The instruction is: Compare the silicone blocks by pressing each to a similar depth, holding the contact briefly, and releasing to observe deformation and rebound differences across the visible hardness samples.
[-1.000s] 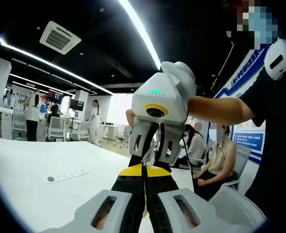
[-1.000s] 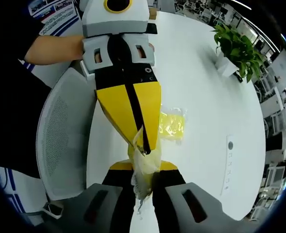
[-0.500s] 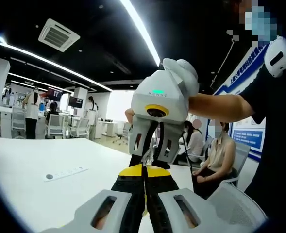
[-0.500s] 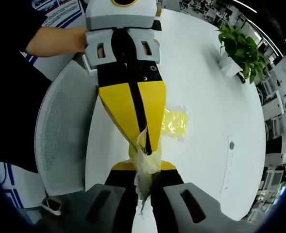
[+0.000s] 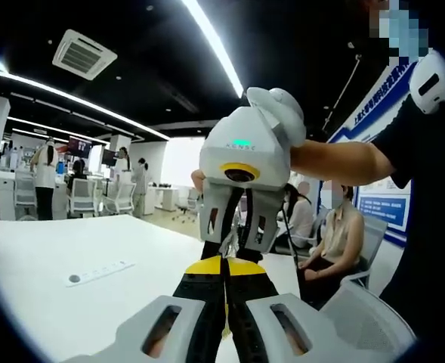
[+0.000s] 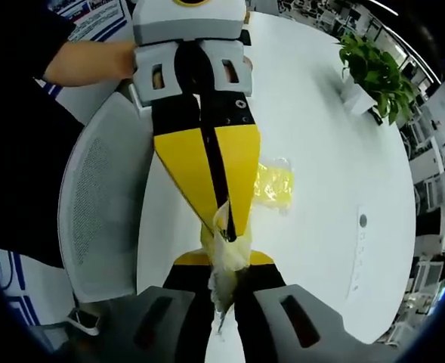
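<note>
A small clear plastic bag (image 6: pixel 228 251) is stretched between my two grippers, which face each other tip to tip above the table edge. In the right gripper view my right gripper (image 6: pixel 224 263) is shut on the bag's lower end. My left gripper (image 6: pixel 225 231), with its yellow jaws, comes down from above and is shut on the upper end. In the left gripper view my left gripper (image 5: pixel 224 259) rises from the bottom and meets my right gripper (image 5: pixel 232 245), with a scrap of the bag (image 5: pixel 226 243) between them. A bagged yellow silicone block (image 6: pixel 273 184) lies on the white table (image 6: pixel 320 136).
A grey mesh chair (image 6: pixel 101 204) stands at the table's edge below the grippers. A potted plant (image 6: pixel 369 76) sits at the far end and a power strip (image 6: pixel 356 257) lies to the right. A person's forearm (image 5: pixel 343 162) holds my right gripper. Seated people (image 5: pixel 335 242) are behind.
Both views have shifted slightly with the hands. The grippers stay shut on the bag, tip to tip, as before.
</note>
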Available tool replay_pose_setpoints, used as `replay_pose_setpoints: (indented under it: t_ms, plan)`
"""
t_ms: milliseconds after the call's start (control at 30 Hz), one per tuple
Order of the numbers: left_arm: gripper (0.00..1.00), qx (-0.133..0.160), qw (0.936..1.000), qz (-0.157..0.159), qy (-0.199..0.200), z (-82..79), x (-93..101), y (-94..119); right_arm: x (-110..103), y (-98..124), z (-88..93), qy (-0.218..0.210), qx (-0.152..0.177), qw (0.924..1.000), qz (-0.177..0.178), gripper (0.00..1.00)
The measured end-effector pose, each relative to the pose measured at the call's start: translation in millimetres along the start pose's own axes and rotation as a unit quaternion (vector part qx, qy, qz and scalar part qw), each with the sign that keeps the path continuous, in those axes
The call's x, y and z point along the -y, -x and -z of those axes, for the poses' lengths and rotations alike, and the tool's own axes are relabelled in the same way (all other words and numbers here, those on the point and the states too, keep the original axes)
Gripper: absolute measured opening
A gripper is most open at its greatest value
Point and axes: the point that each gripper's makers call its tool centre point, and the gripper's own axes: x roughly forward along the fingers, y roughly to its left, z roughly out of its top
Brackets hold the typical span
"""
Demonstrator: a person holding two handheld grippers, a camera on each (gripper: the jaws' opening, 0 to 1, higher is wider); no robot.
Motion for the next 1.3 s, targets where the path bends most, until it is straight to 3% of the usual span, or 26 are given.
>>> replay_pose_setpoints:
  t_ms: [267,400,967,1300]
  plan:
    - [0.00,0.002,1.0000,0.001,0.002,-2.5,2.6,-5,2,4,3.3,-0.008,0.002,1.0000,0.005,0.05]
    - [0.00,0.000,1.0000,0.001,0.003,-2.5,3.0,-7,0,5,5.8,-0.048,0.005,0.9988,0.005,0.08]
    - [0.00,-0.007,0.9999,0.011,-0.001,-6.6,6.8,-13,0,7,3.3,-0.021,0.032,0.9988,0.030,0.18]
    - [0.00,-0.027,0.9995,0.014,-0.002,5.0,10.8,-12,-7,-1,8.1,-0.021,0.034,0.9987,0.030,0.22]
